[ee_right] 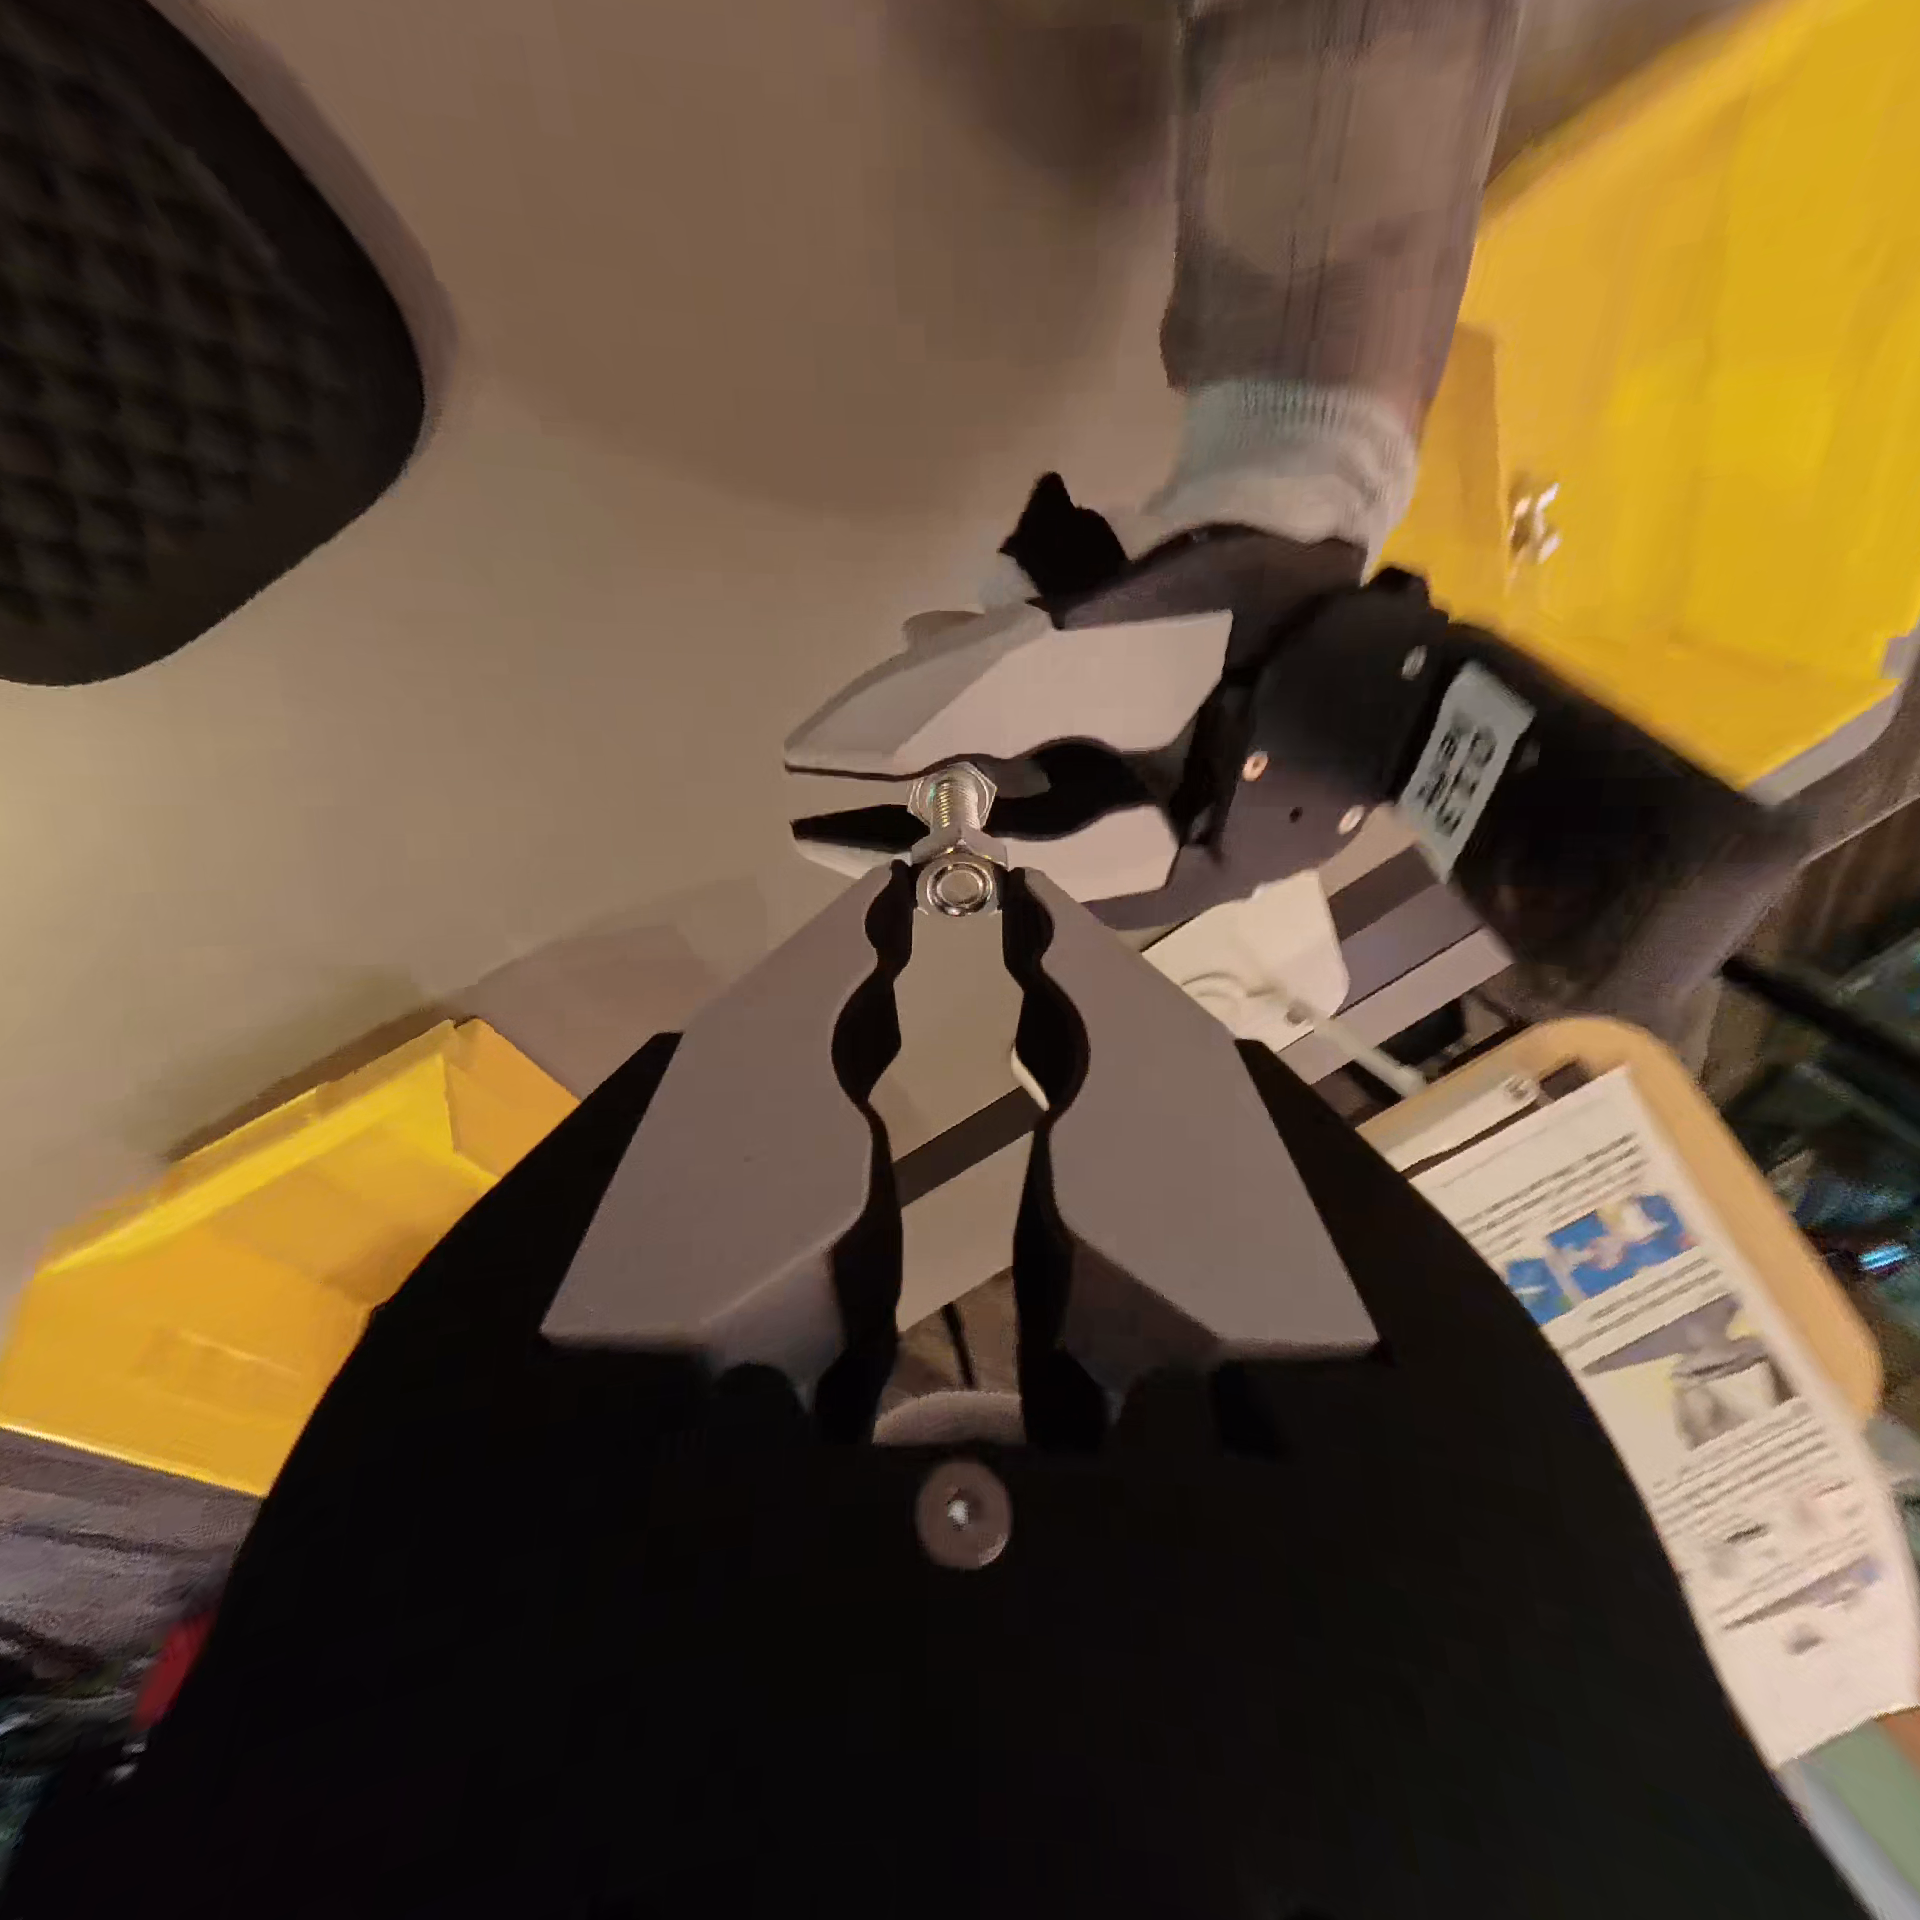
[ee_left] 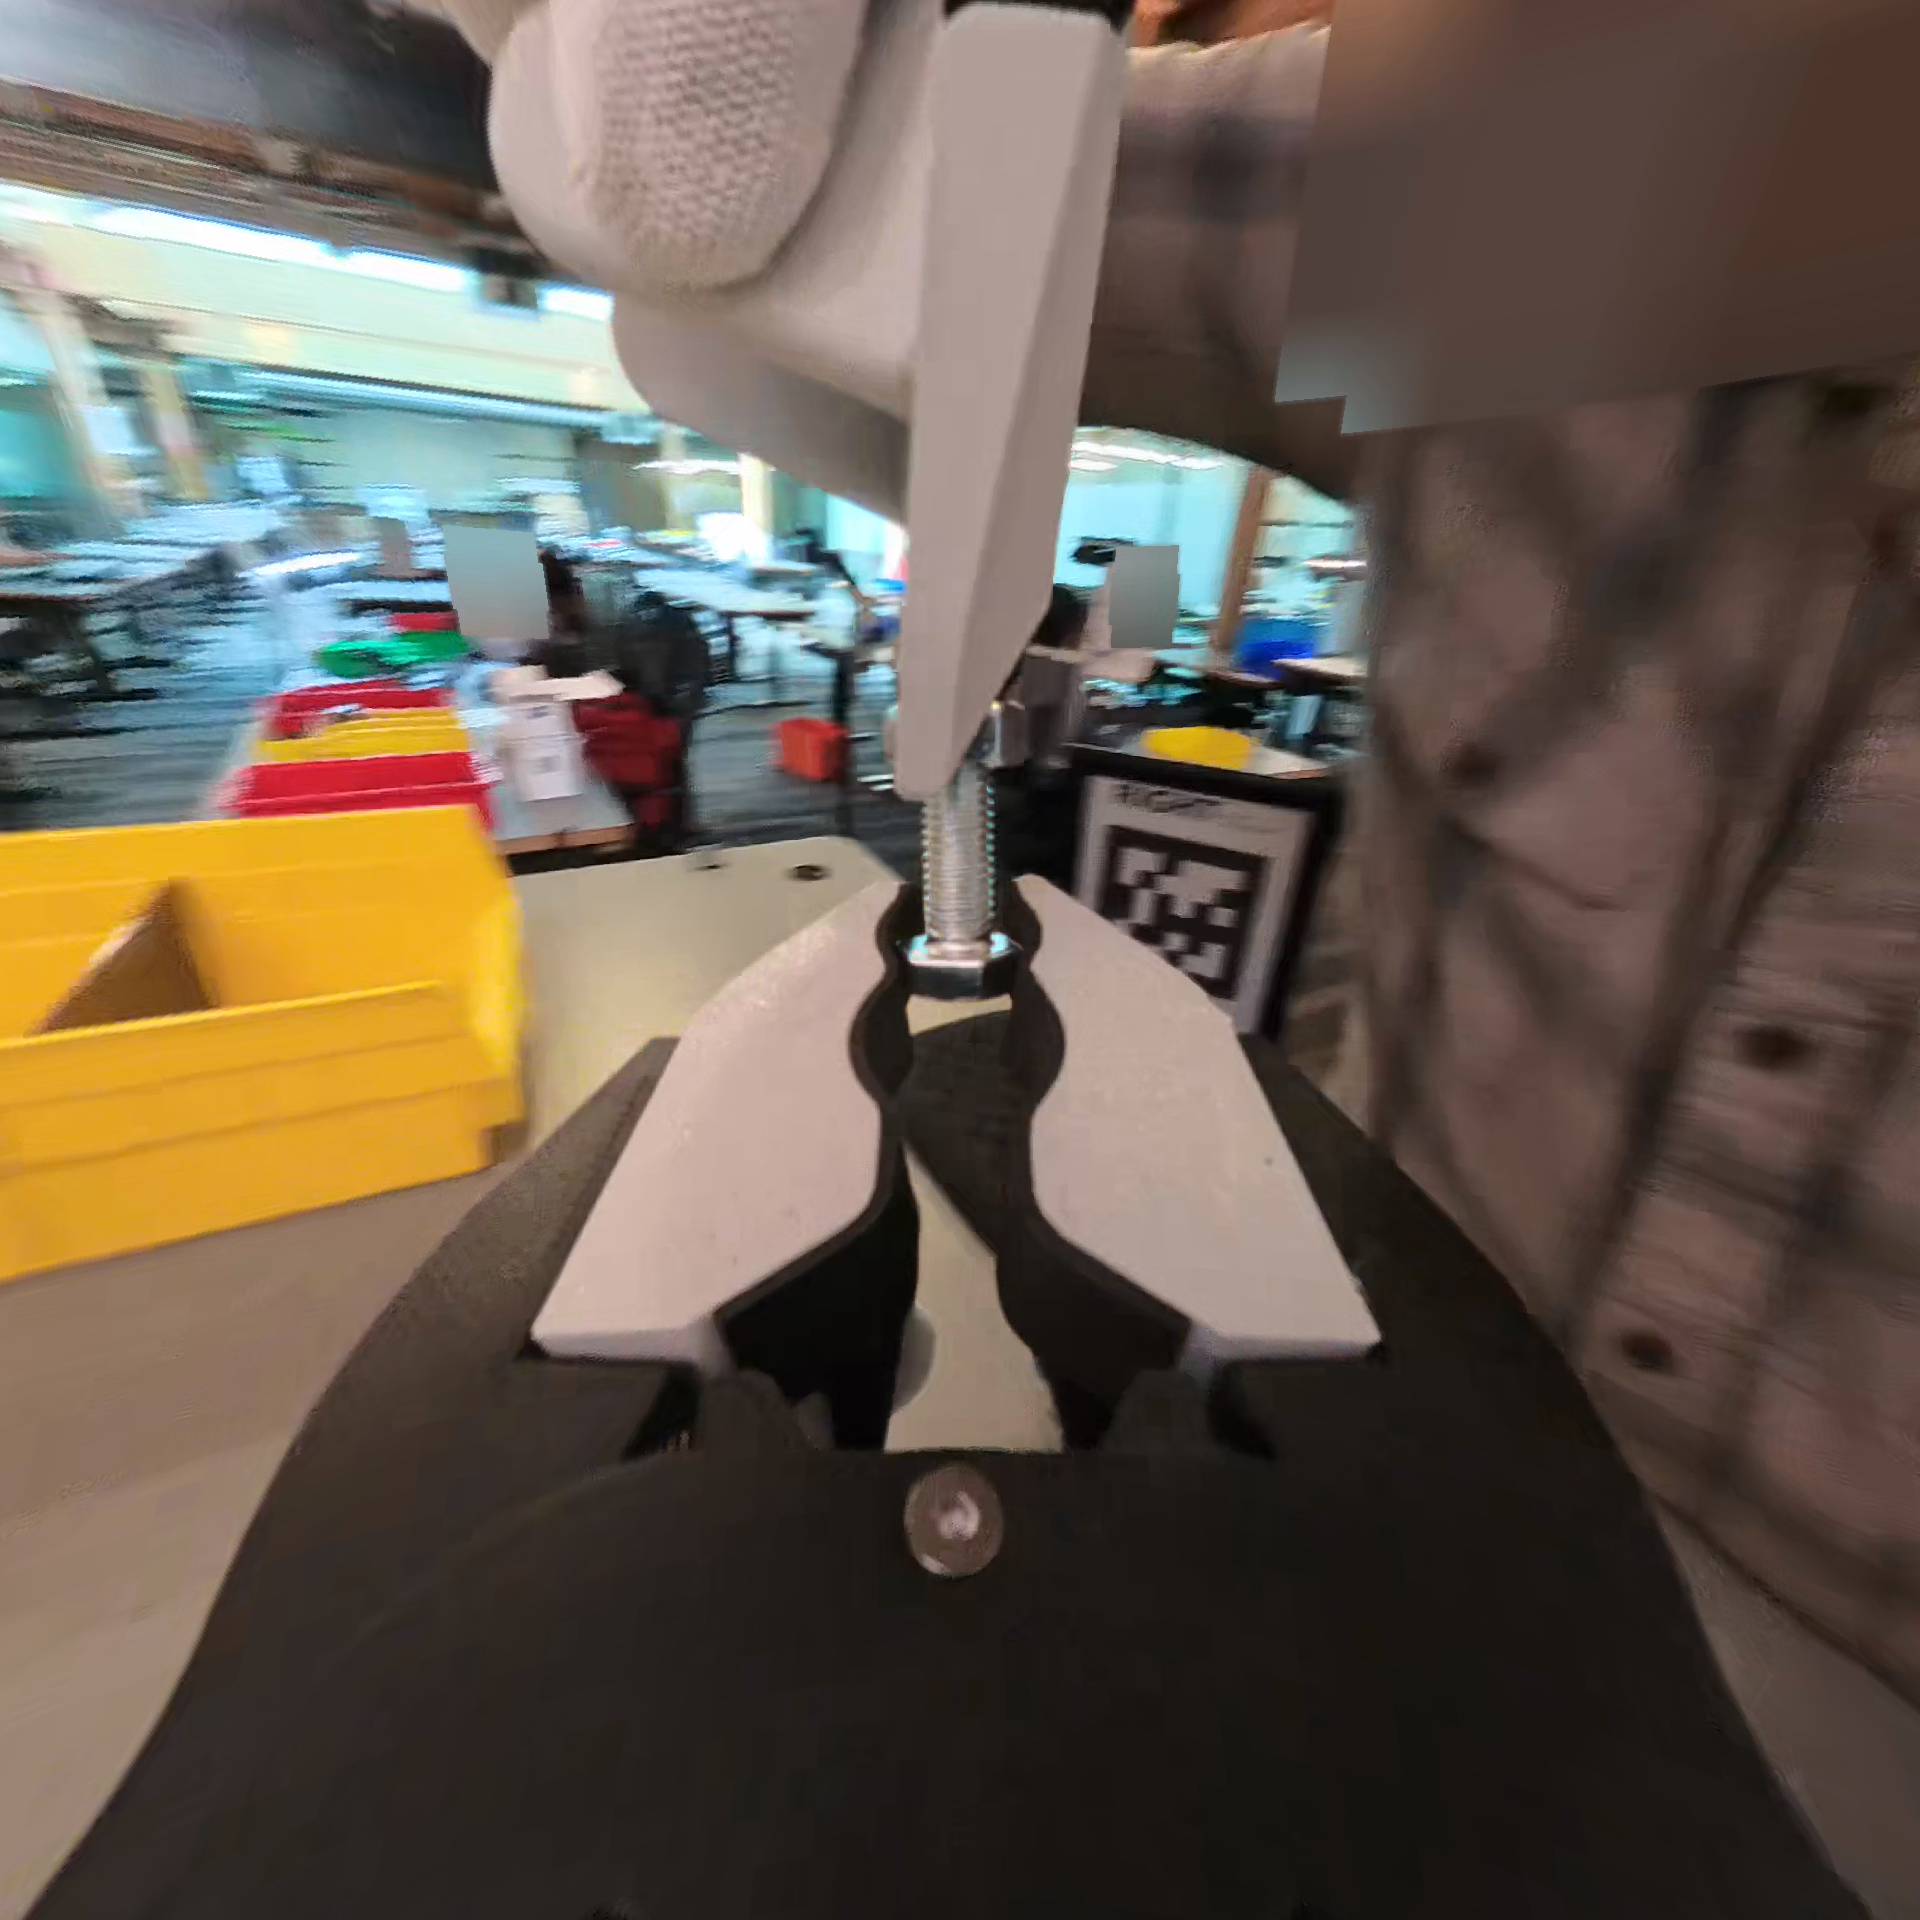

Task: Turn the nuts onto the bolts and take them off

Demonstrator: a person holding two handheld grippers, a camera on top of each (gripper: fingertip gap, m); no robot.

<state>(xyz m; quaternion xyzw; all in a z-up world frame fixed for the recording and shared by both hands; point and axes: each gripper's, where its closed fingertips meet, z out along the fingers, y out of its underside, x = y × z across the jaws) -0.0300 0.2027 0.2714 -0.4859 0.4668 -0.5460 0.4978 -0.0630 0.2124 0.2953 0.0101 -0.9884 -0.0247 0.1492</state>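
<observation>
A silver bolt [ee_left: 956, 862] stands upright between my two grippers, above the table. My left gripper [ee_left: 956, 940] is shut on the hex nut [ee_left: 956, 964] at the lower end of the thread. My right gripper [ee_left: 966, 764] comes down from above in a white-gloved hand [ee_left: 675, 156] and is shut on the bolt's head [ee_left: 1003, 732]. In the right wrist view my right gripper [ee_right: 956, 885] pinches the bolt head [ee_right: 956, 888] end-on. The left gripper [ee_right: 826, 798] comes in from the right and clamps the nut [ee_right: 951, 800] just beyond.
A yellow bin [ee_left: 239, 1029] stands on the beige table [ee_left: 644, 935] to the left. A black-and-white marker board [ee_left: 1184, 914] and a person's shirt [ee_left: 1662, 935] are at the right. Below are more yellow bins [ee_right: 1714, 312], a black foam pad [ee_right: 156, 312] and a printed sheet [ee_right: 1662, 1403]. My hands' fingertips stand some 4 cm from each other.
</observation>
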